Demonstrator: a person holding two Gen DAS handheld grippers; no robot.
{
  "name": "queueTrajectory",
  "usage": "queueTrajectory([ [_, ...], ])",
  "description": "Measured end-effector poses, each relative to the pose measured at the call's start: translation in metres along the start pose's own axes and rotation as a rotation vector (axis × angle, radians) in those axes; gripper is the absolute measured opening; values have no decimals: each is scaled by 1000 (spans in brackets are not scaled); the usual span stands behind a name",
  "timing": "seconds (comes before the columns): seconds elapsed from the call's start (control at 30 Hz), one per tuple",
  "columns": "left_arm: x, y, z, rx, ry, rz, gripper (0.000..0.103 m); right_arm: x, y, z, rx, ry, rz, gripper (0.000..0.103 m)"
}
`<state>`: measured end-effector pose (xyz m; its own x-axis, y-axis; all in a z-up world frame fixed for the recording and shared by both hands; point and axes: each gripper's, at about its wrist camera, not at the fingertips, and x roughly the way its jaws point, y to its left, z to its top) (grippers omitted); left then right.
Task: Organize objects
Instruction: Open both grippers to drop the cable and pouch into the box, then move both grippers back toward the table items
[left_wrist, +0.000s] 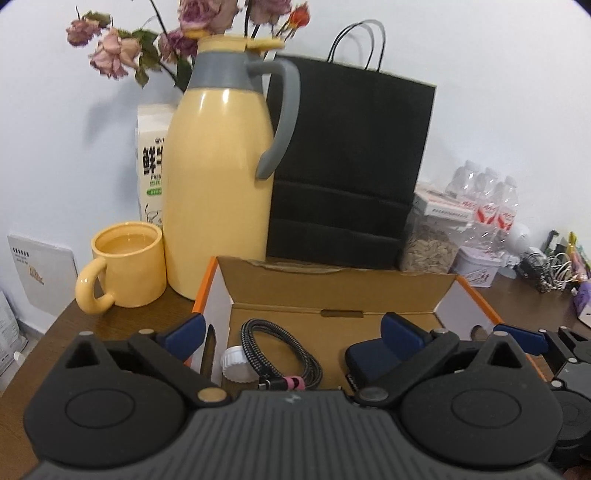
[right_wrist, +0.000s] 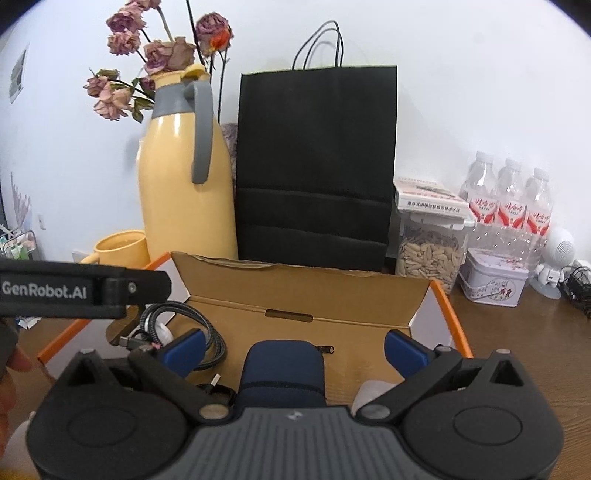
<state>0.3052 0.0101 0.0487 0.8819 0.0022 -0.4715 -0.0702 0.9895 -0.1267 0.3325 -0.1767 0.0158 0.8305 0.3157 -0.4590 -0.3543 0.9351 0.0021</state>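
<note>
Box (left_wrist: 332, 291) sits near me, holding cable (left_wrist: 284, 350) left, pouch (right_wrist: 282, 373) right. Both my grippers (left_wrist: 295, 330) (right_wrist: 295, 350) gape wide, empty. Placing looks finished; next, fetching another item.

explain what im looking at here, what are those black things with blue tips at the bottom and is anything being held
Those black things are two hand-held grippers, each carried by a person. Each has a camera looking forward along its two blue-padded fingers, so one picture comes from the left gripper and the other from the right gripper.

Both are wide open and hold nothing. In front of them, on a brown table, is an open cardboard box. Inside lie a coiled cable, a white cap and a dark blue pouch, which sits between the right gripper's fingers, apparently untouched.

Behind the box stand a yellow jug, a yellow mug, a black paper bag, a jar of seeds, a small tin and water bottles.
</note>
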Motion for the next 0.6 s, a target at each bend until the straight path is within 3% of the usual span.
queueTrajectory([
  [0.3,-46,2,-7,0,-56,-10,103,-47,-4,-10,-31,-22,2,103],
  [0.6,-79,5,-34,21,-31,-17,103,-91,-7,-42,-62,29,5,103],
])
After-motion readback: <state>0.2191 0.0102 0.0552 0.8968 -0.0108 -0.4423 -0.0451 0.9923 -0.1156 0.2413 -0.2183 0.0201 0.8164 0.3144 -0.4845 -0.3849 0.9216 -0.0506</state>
